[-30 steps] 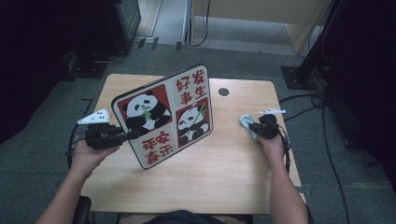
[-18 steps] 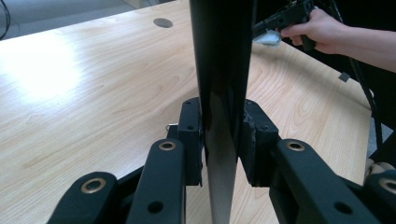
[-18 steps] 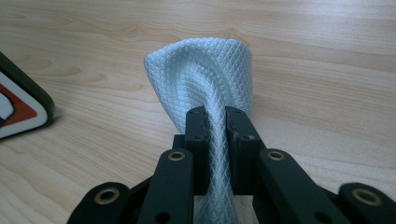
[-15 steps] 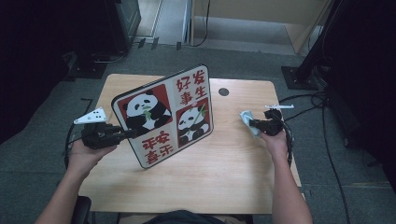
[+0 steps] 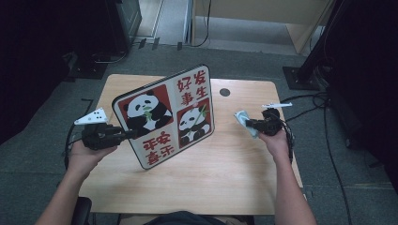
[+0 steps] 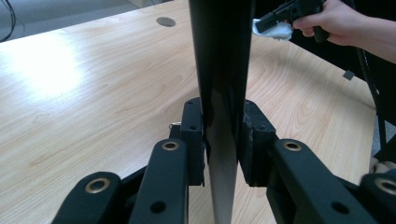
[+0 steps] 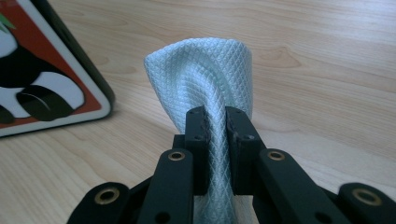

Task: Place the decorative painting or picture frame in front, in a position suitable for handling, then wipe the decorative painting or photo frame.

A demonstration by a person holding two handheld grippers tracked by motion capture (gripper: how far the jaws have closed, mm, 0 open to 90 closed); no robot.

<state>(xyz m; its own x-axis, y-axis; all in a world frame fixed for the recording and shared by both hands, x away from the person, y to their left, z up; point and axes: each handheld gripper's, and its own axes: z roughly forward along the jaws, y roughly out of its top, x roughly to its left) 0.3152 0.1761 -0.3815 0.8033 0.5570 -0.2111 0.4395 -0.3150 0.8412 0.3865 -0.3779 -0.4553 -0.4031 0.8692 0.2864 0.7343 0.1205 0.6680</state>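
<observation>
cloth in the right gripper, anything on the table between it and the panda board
Nothing: in the high view only bare wooden table lies between the cloth and the panda board.

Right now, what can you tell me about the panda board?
The board is flat and thin with rounded corners, a black rim and a dark, shiny back. Its front has four squares: two pandas on red, two with red Chinese writing on white. It stands tilted on its lower edge on the wooden table. The left claw pinches its edge.
</observation>
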